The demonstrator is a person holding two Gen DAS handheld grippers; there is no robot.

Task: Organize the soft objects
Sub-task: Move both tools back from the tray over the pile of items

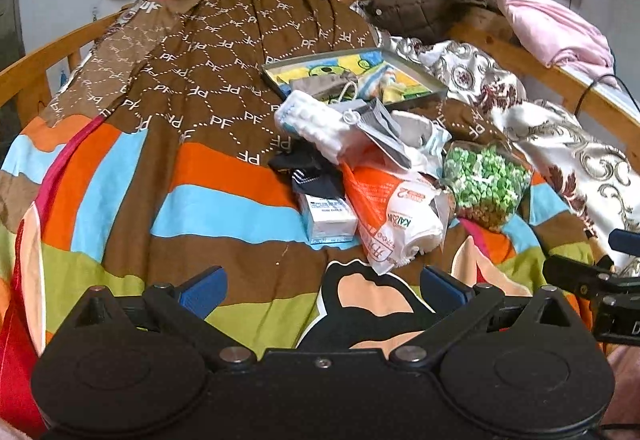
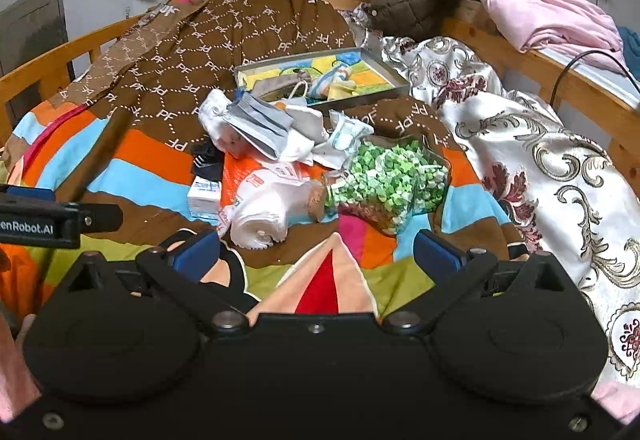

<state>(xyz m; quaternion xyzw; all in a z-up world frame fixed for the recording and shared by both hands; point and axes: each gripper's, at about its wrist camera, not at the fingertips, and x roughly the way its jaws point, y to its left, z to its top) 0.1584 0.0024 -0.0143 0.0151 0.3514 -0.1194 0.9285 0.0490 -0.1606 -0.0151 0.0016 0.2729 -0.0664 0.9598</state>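
Nearest the lens, the left gripper [image 1: 322,288] and right gripper [image 2: 316,254] hover low over the striped bedspread [image 1: 224,200], jaws of each spread wide and holding nothing. Just beyond them lies the pile of soft things, in front of the shallow tray [image 2: 384,66]: a rolled white plastic bag [image 2: 264,216], grey face masks [image 2: 256,124], a white sock [image 1: 316,124], dark socks [image 1: 308,168] and a tissue packet [image 1: 330,220]. All look light and limp, likely best pinched at a bunched fold, the bag being slippery; the corked glass jar of green bits [image 2: 384,184] beside it, lying on its side, is hard and fragile.
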